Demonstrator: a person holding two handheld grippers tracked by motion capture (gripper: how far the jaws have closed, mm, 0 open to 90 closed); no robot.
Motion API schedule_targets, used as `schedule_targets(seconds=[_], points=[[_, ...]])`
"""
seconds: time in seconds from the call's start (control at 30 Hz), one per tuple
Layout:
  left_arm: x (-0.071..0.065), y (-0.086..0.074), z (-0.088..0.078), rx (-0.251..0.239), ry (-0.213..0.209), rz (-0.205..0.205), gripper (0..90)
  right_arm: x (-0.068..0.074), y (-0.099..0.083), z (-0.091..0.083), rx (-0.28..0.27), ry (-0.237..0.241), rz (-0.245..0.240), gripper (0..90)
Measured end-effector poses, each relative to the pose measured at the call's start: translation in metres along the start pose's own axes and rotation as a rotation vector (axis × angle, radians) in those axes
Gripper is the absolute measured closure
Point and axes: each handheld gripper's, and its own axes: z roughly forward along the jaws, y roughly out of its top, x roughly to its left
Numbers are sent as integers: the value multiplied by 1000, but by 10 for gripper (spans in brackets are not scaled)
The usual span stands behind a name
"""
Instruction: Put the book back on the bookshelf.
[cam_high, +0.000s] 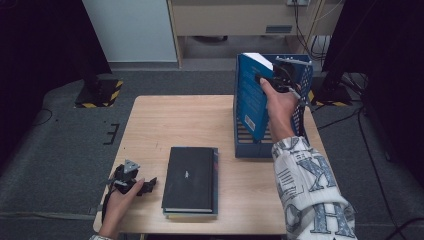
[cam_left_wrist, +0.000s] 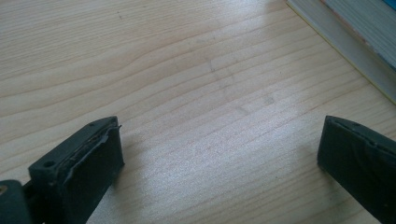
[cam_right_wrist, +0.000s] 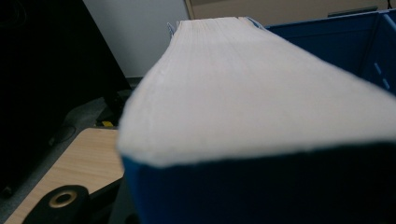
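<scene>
**One book going into the rack, two left**

Right tongs (cam_high: 276, 79) clamp the blue book (cam_high: 250, 97), tilted, its lower end inside the blue rack (cam_high: 240, 145); not yet upright. Left tongs (cam_high: 134, 184) rest released on the desk (cam_high: 165, 120). The stack of books (cam_high: 191, 180) looks untouched.

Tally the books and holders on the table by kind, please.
Blue-covered book held in the right gripper: 1
Books stacked flat, black hardcover on top: 2
Blue plastic slotted file holder: 1
Total: 4
</scene>
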Motion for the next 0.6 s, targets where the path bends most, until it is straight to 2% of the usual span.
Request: schedule_targets(seconds=[0.4, 0.6], points=[[0, 0, 0, -1, -5, 4, 0, 3, -11, 17, -8, -52, 19, 606], [0, 0, 1, -4, -6, 2, 0, 6, -20, 25, -1, -66, 1, 607]])
